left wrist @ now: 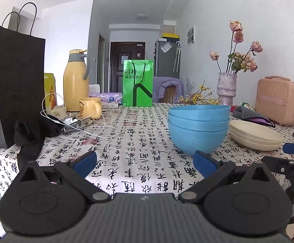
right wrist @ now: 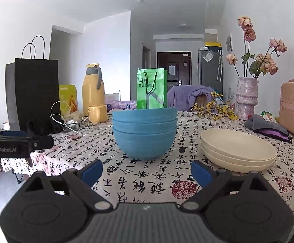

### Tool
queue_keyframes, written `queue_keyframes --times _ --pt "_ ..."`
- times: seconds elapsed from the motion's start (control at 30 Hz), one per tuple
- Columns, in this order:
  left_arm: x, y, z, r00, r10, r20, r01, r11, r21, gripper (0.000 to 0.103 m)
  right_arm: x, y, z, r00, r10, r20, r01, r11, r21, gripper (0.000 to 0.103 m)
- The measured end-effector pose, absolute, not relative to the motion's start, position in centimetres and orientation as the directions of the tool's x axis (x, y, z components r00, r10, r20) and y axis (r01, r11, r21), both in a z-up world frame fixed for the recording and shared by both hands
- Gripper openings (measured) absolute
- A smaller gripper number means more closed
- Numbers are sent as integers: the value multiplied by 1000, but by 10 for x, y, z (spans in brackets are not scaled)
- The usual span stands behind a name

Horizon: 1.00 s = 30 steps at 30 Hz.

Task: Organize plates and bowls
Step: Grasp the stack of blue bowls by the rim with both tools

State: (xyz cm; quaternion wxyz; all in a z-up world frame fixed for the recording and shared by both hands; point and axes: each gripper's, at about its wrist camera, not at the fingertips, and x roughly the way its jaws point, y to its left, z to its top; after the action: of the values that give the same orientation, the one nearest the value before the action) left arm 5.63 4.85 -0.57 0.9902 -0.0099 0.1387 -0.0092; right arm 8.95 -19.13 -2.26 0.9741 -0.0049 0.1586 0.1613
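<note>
- Down at the bottom of the left wrist view, the left gripper [left wrist: 145, 162] has its jaws spread wide with nothing between them, just hovering over the near edge of the counter [left wrist: 126, 141].
- Same deal in the right wrist view: the right gripper [right wrist: 146, 173] sits with jaws wide apart and empty, blue pads either side of bare tablecloth.
- Straight ahead of both is the stack of blue bowls [right wrist: 145, 131], three nested together and standing upright on the calligraphy-print cloth, a bit beyond the fingertips and not touched by anything.
- Just to the right of the bowls sits the stack of cream plates [right wrist: 238, 151], looks like three, close to the bowls but with a gap of cloth between.
- Each gripper peeks into the other's view at the edge, so they're side by side in front of the counter.
- Further back it's pretty cluttered: a green gift bag [right wrist: 151, 89] behind the bowls, a yellow thermos [left wrist: 76, 81] and a yellow mug [left wrist: 91, 105] off to the left, plus a tall black paper bag [left wrist: 15, 85] with a white cable [left wrist: 76, 125] looped near it.
- Over on the right there's a vase of dried roses [right wrist: 246, 99], a grey pouch [right wrist: 267, 128] and a pink case [left wrist: 277, 99] against the wall.
</note>
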Motion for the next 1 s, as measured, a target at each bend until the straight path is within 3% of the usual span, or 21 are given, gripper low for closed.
queue_keyframes --times 0.33,0.63,0.77,0.9,1.0 --pt "85 45 10 943 -94 -321 82 995 -50 103 116 -203 -14 904 297 -308 -281 955 96 94" --pt "172 55 45 883 -286 -372 157 928 -339 103 197 -231 28 863 390 -321 -291 903 315 94" --pt "220 50 47 853 -322 -411 183 922 -341 103 255 -230 35 813 424 -399 -282 886 368 94" --pt "263 48 34 793 -369 -485 161 894 -418 103 297 -225 20 753 451 -479 -270 876 401 92" --pt "288 45 22 752 -392 -531 154 887 -436 95 321 -227 2 696 491 -524 -225 842 490 88"
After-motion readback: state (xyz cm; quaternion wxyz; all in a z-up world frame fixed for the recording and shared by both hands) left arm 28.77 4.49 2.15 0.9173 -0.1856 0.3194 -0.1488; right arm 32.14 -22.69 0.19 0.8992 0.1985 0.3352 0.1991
